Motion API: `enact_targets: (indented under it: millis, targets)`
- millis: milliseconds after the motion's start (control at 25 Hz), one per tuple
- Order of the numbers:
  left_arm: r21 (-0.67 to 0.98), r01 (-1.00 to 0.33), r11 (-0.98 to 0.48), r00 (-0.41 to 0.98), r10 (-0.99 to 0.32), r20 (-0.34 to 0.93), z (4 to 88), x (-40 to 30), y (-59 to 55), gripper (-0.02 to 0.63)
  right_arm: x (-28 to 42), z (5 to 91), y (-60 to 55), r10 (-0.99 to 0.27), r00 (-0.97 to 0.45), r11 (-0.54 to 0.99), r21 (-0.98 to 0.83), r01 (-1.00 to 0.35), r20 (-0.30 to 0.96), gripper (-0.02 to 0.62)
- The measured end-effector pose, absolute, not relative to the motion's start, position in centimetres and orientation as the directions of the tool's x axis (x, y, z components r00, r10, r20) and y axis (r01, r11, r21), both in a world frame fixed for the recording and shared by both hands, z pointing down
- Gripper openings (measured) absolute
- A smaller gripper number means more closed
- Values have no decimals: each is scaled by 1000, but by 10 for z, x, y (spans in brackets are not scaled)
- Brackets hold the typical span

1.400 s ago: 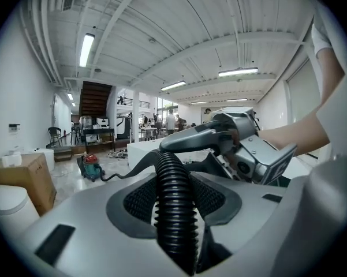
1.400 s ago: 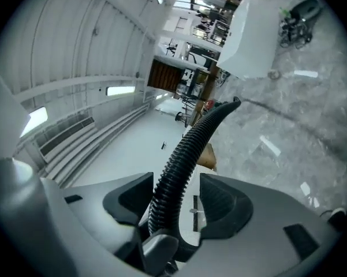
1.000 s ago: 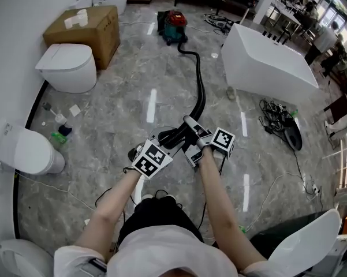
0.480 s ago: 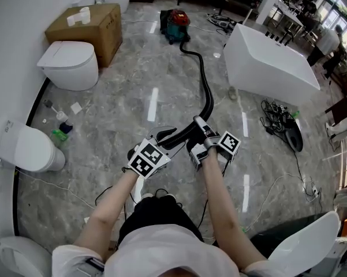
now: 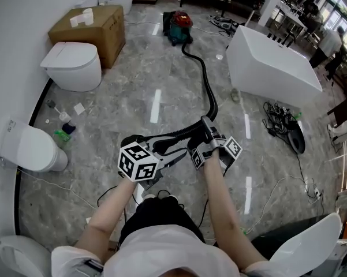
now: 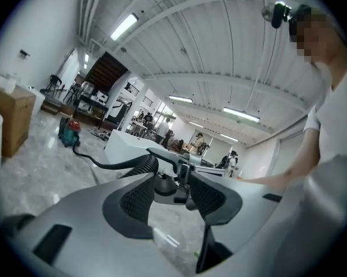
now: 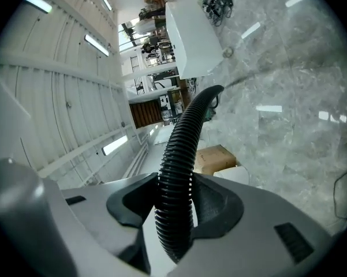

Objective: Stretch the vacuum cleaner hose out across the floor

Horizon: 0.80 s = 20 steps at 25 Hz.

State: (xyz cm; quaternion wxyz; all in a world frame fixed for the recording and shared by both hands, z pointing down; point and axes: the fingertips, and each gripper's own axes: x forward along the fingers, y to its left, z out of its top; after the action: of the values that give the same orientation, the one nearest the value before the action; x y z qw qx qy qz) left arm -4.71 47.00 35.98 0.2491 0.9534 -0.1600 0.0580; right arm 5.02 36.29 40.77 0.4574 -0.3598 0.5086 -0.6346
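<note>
Snagging on the tub: we judge a sideways pull could catch the black ribbed plastic hose (image 5: 210, 91), lying along the floor, against the big white rectangular bathtub (image 5: 271, 62) near it.
Canister: the teal-and-red vacuum cleaner (image 5: 178, 26) at the hose's far end could tip or roll if we tug hard.
Right gripper (image 5: 208, 136): pinching the hose across its ribs; it might slide through.
Left gripper (image 5: 161, 150): clamped on the hose's near end.
Views: only the head view shows the whole run; only the gripper views show the pads biting.
</note>
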Motion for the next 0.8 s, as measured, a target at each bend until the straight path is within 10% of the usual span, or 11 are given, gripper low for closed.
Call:
enact_targets:
  millis: [400, 560, 800]
  targets:
    - [841, -222, -494, 917, -399, 8, 366, -72, 459, 191, 36, 385, 360, -960, -256, -14, -899, 437, -110, 187]
    - [920, -123, -373, 829, -548, -112, 359, -93, 435, 323, 24, 376, 362, -953, -264, 8, -885, 465, -147, 187]
    - [946, 51, -320, 705, -659, -261, 336, -112, 411, 337, 13, 372, 367, -948, -274, 13, -879, 477, -163, 187]
